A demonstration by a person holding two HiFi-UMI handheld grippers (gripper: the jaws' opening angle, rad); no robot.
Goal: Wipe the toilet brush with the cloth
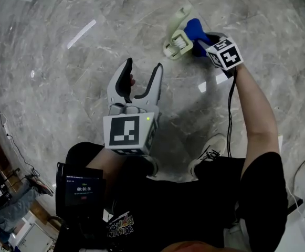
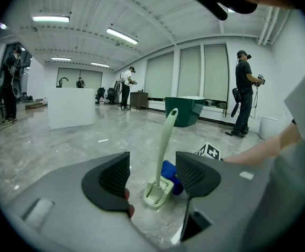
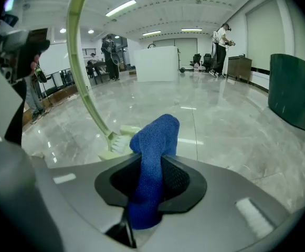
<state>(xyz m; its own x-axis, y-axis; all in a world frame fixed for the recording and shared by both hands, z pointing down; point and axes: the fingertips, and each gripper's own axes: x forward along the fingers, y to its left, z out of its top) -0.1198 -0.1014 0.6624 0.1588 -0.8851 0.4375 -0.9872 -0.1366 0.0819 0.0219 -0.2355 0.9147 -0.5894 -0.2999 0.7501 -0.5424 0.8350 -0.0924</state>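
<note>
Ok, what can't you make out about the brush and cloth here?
Head view: jaws of the right gripper, hidden under its marker cube and the cloth.
Right gripper view: top of the toilet brush handle, cut off by the upper edge.
Left gripper view: most of the cloth, behind the brush head.

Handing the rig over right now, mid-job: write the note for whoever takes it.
Left gripper: open, empty, aimed at the toilet brush.
Right gripper: shut on the blue cloth, close beside the bristles.
Brush: upright on the floor, head down in its pale base.
Done: cloth gripped, brought to the brush.
To do: wipe the brush; probably steady the handle with the left first.
</note>
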